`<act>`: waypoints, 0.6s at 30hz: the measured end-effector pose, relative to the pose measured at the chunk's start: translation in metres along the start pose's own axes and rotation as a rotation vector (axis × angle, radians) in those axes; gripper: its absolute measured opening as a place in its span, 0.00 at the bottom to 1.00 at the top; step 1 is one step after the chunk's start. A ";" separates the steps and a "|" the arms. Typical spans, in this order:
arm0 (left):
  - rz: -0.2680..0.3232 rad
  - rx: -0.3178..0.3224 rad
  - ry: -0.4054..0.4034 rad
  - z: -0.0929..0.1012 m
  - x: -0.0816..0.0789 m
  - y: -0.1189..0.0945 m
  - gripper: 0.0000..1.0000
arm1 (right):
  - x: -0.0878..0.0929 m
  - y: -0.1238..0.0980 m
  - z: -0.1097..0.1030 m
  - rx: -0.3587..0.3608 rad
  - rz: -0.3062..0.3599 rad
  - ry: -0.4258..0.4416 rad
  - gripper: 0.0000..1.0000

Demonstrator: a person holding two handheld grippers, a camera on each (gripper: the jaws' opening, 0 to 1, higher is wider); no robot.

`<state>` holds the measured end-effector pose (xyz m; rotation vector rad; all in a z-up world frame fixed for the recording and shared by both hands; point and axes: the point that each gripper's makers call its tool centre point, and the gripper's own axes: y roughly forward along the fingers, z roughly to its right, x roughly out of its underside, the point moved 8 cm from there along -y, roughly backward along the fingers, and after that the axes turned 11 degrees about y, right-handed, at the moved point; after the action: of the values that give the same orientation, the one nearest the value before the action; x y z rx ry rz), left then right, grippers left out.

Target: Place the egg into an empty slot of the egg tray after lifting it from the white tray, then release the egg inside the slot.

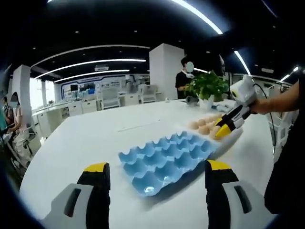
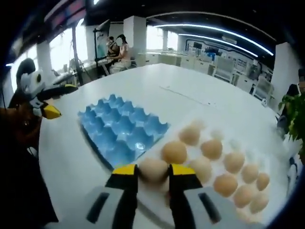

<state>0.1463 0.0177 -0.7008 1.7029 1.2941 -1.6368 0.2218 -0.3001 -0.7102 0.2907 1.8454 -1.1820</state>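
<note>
The blue egg tray (image 1: 164, 162) lies on the white table ahead of my left gripper (image 1: 157, 191), every slot I can see empty. That gripper is open, its jaws spread wide with nothing between them. Beyond the blue tray's far end, several brown eggs (image 1: 202, 126) rest in the white tray (image 2: 233, 143). My right gripper (image 2: 152, 177) is low over that tray, its yellow-tipped jaws pressed against both sides of the nearest egg (image 2: 152, 168). The blue egg tray (image 2: 121, 129) sits just left of it. The right gripper (image 1: 224, 129) also shows among the eggs, held by a person's arm.
A potted plant (image 1: 207, 86) stands at the table's far end, with a person (image 1: 183, 76) behind it. The left gripper (image 2: 47, 112) hovers at the table's left edge. Seated people (image 2: 119, 50) and desks fill the room beyond. Bare table (image 1: 95, 138) stretches left of the trays.
</note>
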 end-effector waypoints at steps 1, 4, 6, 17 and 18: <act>-0.007 0.001 0.001 0.000 0.001 0.001 0.83 | -0.002 -0.001 0.001 -0.003 0.010 0.004 0.24; -0.019 0.007 0.000 -0.001 0.004 0.003 0.83 | -0.008 -0.004 0.001 -0.008 0.037 0.022 0.24; -0.021 0.009 0.005 -0.002 0.005 0.003 0.83 | -0.011 -0.004 -0.002 -0.012 0.040 0.015 0.24; -0.041 0.027 0.040 0.001 0.007 0.009 0.83 | -0.044 0.017 -0.064 -0.201 0.097 -0.048 0.25; -0.048 0.031 0.041 0.001 0.009 0.010 0.82 | -0.047 0.020 -0.071 -0.230 0.096 -0.040 0.25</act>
<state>0.1530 0.0154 -0.7118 1.7450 1.3451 -1.6658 0.2210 -0.2199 -0.6759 0.2217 1.8900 -0.8950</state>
